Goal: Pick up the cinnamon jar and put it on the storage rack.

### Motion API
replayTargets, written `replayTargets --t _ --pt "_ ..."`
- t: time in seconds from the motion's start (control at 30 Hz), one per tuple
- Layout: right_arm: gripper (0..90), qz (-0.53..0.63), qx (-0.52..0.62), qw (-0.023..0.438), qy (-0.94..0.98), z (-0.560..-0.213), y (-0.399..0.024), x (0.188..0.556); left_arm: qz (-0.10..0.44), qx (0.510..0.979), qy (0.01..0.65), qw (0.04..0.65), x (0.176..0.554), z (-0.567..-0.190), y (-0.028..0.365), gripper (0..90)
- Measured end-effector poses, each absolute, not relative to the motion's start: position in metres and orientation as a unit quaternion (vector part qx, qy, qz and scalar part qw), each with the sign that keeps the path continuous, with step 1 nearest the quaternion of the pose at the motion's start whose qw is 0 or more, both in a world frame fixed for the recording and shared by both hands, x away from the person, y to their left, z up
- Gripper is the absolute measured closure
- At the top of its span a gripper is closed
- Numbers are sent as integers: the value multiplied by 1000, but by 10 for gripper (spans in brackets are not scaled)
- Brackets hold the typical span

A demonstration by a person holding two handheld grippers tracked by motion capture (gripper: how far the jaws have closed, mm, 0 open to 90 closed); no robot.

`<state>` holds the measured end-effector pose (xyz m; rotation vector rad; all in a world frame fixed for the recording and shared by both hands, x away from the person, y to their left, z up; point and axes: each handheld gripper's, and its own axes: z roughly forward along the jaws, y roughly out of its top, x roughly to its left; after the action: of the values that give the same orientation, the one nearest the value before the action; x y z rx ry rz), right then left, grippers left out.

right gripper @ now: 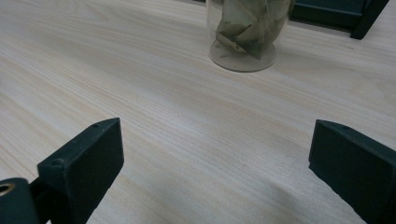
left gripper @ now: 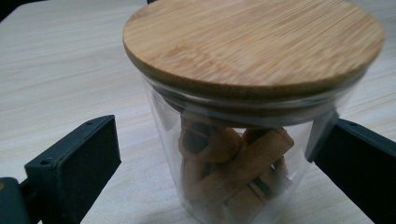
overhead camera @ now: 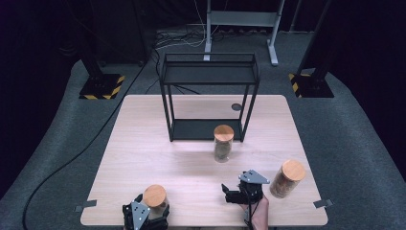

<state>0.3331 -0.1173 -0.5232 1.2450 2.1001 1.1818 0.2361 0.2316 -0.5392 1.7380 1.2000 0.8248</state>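
Left claw (left gripper: 212, 154) spread wide around the cinnamon stick jar (left gripper: 238, 140), not pinching; right claw (right gripper: 215, 158) spread over bare bench (right gripper: 140, 70).

Pale wooden table (overhead camera: 143, 158) under my tools, one lidded jar (left gripper: 243, 140) between my left gripper's (overhead camera: 143, 216) jaws, leaf jar (overhead camera: 223, 143) ahead of my right gripper (overhead camera: 238, 190), third jar (overhead camera: 287, 178) just beside it, black shelf frame (overhead camera: 209, 96) beyond.

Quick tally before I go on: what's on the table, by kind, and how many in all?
Glass jars with round bamboo lids: 3 (rolled sticks, dried leaves, brown pieces)
Black metal two-tier shelf rack: 1
Hand-held black two-jaw grippers: 2 (left gripper, right gripper)
Total: 6
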Motion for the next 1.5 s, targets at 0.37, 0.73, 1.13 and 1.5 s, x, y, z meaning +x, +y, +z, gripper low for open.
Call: replayTargets --t 0.37,0.73,1.13,1.5 --pt "26 422 444 208 763 -523 -116 334 328 694 488 415 243 -539 229 0" --pt "26 426 440 204 764 -523 -117 334 331 695 485 414 250 -534 224 0" --pt "25 431 437 201 764 -523 -117 333 318 697 479 429 254 -535 219 89" --pt "24 430 433 195 768 -523 -117 334 311 692 476 445 251 -537 223 246"
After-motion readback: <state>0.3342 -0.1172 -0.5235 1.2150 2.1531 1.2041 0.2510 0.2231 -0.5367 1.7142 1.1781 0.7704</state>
